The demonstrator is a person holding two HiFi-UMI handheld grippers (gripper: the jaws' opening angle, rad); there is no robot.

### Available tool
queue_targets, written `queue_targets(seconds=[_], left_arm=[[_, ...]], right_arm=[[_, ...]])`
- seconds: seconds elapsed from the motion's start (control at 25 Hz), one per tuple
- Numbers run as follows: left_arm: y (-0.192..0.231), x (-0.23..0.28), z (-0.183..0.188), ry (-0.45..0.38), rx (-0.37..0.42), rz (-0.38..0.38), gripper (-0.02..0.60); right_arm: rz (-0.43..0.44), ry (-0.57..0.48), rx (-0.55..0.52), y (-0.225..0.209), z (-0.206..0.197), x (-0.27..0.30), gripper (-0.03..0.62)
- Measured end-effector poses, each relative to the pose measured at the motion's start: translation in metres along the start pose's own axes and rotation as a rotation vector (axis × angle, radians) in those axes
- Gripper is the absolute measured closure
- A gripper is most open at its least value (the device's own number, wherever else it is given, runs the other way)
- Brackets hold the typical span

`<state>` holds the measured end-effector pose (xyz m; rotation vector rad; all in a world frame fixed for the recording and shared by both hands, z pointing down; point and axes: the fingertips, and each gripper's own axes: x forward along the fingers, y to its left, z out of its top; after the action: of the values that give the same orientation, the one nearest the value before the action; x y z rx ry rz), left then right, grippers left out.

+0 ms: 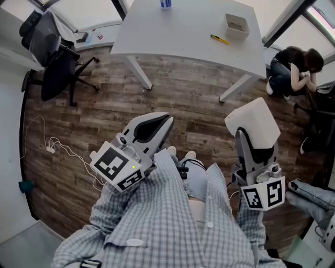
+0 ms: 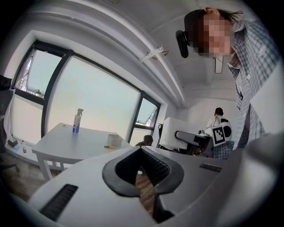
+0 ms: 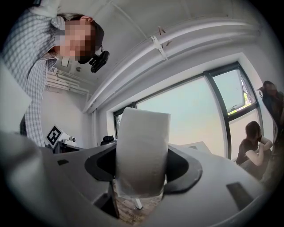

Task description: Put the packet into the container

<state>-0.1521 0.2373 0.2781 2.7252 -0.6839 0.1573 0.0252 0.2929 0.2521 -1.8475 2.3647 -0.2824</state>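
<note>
A white, soft packet (image 1: pixel 252 121) (image 3: pixel 143 150) stands upright between the jaws of my right gripper (image 1: pixel 254 140) (image 3: pixel 142 173), which is shut on it and held level at chest height. My left gripper (image 1: pixel 158 124) (image 2: pixel 143 155) is beside it on the left, jaws together and nothing in them. The container (image 1: pixel 236 25) (image 2: pixel 114 140), a small white open box, sits on the far right part of a white table (image 1: pixel 178 36) well ahead of both grippers. I stand on the wooden floor, some way off the table.
On the table lie a yellow cutter (image 1: pixel 220 39) and a blue spray bottle (image 1: pixel 165 3). A black office chair (image 1: pixel 52 57) stands at the left, cables (image 1: pixel 52 146) trail on the floor, and a person (image 1: pixel 293 68) crouches right of the table.
</note>
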Motion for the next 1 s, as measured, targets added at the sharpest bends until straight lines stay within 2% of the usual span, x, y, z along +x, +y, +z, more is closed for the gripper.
queue_targets(seconds=[0.24, 0.6, 0.8, 1.0], left_arm=[[-0.006, 0.005, -0.001, 0.007, 0.005, 0.024, 0.574], [-0.017, 0.017, -0.006, 0.003, -0.005, 0.053, 0.574], [-0.029, 0.018, -0.003, -0.010, 0.016, 0.059, 0.574], [-0.034, 0.018, -0.004, -0.030, 0.020, 0.067, 0.574]], right_arm=[[0.017, -0.043, 0.032, -0.011, 0.008, -0.004, 0.310], [0.064, 0.007, 0.016, -0.025, -0.002, -0.013, 0.310], [0.097, 0.002, 0.009, -0.026, -0.001, -0.013, 0.310], [0.114, 0.010, -0.040, -0.023, -0.002, -0.020, 0.310]])
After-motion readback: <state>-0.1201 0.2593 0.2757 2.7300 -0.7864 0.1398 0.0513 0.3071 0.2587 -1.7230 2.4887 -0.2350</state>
